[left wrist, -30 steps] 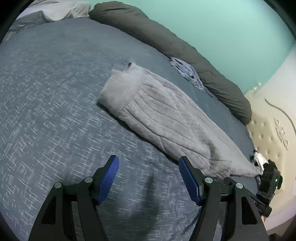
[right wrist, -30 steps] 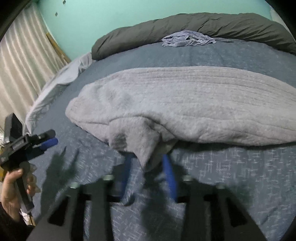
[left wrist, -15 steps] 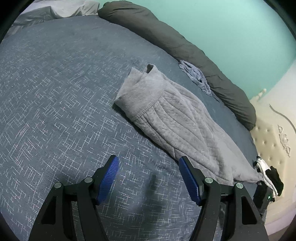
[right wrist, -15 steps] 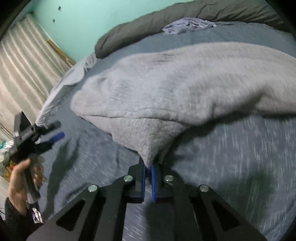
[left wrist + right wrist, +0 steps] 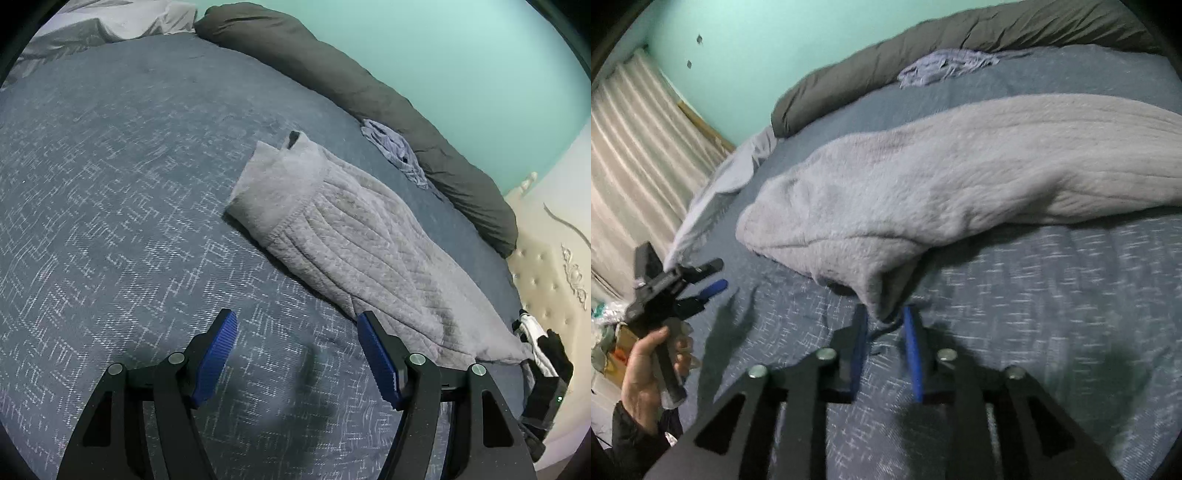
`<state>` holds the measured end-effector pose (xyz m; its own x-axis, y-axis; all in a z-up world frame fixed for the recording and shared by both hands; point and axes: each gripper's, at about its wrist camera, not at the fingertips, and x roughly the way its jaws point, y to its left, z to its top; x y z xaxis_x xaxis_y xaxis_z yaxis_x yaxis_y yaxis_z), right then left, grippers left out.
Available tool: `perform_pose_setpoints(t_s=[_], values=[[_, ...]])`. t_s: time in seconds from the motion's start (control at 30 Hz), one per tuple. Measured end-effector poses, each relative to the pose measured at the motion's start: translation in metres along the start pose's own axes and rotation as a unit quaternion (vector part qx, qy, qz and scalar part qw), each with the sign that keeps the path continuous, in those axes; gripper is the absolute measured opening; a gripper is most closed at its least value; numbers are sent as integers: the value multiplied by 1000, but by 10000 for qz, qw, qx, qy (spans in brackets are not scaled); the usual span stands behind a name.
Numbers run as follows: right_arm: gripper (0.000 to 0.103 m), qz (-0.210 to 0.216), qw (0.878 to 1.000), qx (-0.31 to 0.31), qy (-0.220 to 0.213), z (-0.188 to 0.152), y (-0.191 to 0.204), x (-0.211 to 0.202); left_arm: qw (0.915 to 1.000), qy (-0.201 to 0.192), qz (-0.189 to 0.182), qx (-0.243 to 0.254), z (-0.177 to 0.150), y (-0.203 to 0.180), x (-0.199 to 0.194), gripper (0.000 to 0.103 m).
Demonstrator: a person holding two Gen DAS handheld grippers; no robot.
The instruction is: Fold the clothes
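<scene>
Two open grippers, grey garment lying long on the bed

Left gripper (image 5: 295,321) is hovering over the blue bedspread (image 5: 110,184) with its pads spread wide and nothing between them, the near long edge of the cloth just beside its right pad. Right gripper (image 5: 885,318) is sitting low at the garment's pointed corner. Its blue pads are standing apart with a gap, and the cloth tip is hanging between them, not pinched as far as I can see.

Grey garment (image 5: 351,240) is lying stretched in a long narrow strip across the middle of the bed. Its plain band end is pointing toward the bed's middle and its tapered end is reaching toward the edge by the tufted headboard (image 5: 546,280). It is looking doubled lengthwise, though the layers are not clearly showing. A small lilac cloth (image 5: 395,147) is lying apart, against the dark rolled duvet (image 5: 332,81) along the far edge.

Step in hand, as a judgement: the right gripper is working the tapered corner. This fits either closing on it to lift or letting it down after pulling the strip straight — one moment is not settling which.

Any further fold is calling for a firm pinch through all layers at the corner, and for the far band end staying flat while the cloth is travelling — the thick knit is likely sagging and dragging.
</scene>
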<state>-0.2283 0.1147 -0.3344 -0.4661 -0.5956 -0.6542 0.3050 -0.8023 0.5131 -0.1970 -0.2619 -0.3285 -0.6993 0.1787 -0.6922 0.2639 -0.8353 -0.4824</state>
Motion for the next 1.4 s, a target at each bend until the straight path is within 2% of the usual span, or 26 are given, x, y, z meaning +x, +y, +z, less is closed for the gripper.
perform_pose_setpoints(t_s=[0.17, 0.27, 0.37, 0.47, 0.57, 0.73, 0.93, 1.0, 1.1, 1.17, 1.27, 1.4], values=[[27, 164, 9992, 282, -244, -3, -13, -14, 9998, -94, 91, 142, 5, -9, 0, 72], [27, 217, 9991, 264, -235, -1, -14, -14, 9995, -215, 180, 142, 11, -8, -4, 72], [27, 242, 9991, 199, -279, 0, -12, -16, 9990, -298, 318, -20, 28, 0, -4, 72], [27, 479, 9982, 274, -252, 1, -14, -13, 9982, -305, 510, 7, 53, 2, 1, 72], [27, 591, 9974, 310, -262, 3, -16, -12, 9976, -240, 596, 241, 79, -5, 9, 72], [27, 673, 9959, 519, -320, 9, -29, -13, 9957, 191, 721, 542, 109, -16, 42, 72], [27, 710, 9940, 725, -405, 14, -42, -16, 9950, 532, 635, 564, 118, -14, 64, 71], [27, 722, 9937, 773, -381, 15, -45, -15, 9943, 614, 579, 656, 116, -16, 66, 62], [27, 746, 9935, 785, -348, 15, -45, -13, 9938, 706, 482, 712, 115, -17, 69, 40], [27, 758, 9934, 786, -342, 15, -44, -13, 9938, 786, 372, 696, 114, -16, 69, 21], [27, 771, 9933, 788, -353, 15, -42, -13, 9934, 805, 290, 761, 113, -18, 60, 11], [27, 785, 9932, 796, -336, 14, -41, -12, 9934, 811, 266, 768, 113, -14, 45, 8]])
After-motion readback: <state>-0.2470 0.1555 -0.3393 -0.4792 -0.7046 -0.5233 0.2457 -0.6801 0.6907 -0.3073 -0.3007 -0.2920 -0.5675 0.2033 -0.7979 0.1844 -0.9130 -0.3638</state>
